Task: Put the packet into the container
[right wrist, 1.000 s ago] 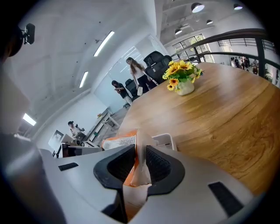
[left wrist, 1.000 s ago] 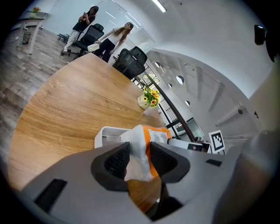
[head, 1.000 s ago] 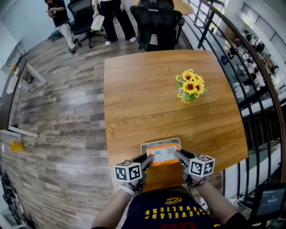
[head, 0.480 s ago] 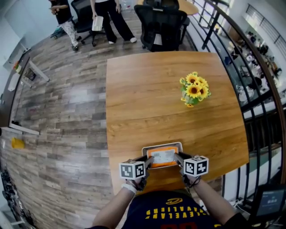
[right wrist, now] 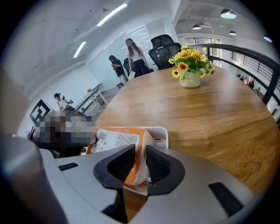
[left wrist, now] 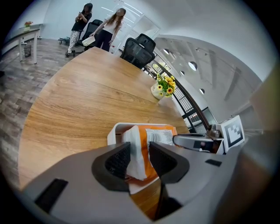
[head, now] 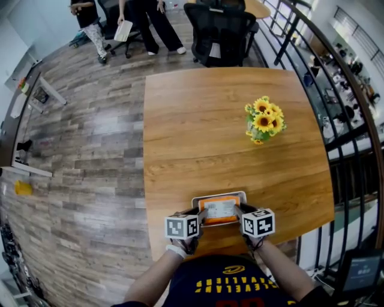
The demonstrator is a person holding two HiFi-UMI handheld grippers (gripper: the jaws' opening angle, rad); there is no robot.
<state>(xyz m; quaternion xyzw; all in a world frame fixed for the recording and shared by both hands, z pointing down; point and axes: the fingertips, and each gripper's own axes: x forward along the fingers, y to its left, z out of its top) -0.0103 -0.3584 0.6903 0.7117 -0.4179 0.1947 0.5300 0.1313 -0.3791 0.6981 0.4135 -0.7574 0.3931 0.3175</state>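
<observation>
An orange packet (head: 219,209) with a white printed label lies in the white container (head: 218,195) near the table's front edge. My left gripper (head: 201,217) is shut on the packet's white left end (left wrist: 134,151). My right gripper (head: 239,214) is shut on its orange right end (right wrist: 136,157). In the left gripper view, the container's rim (left wrist: 114,131) shows just behind the packet. In the right gripper view, the container's wall (right wrist: 160,134) stands behind the packet (right wrist: 118,139). The container's floor is hidden beneath the packet.
A vase of sunflowers (head: 264,120) stands on the wooden table (head: 204,132) at the far right. Black office chairs (head: 219,30) and standing people (head: 150,18) are beyond the far edge. A dark railing (head: 342,96) curves along the right side.
Both grippers have drawn a little closer to each other around the packet at the container. The packet looks narrower between them. The grips are unchanged.
</observation>
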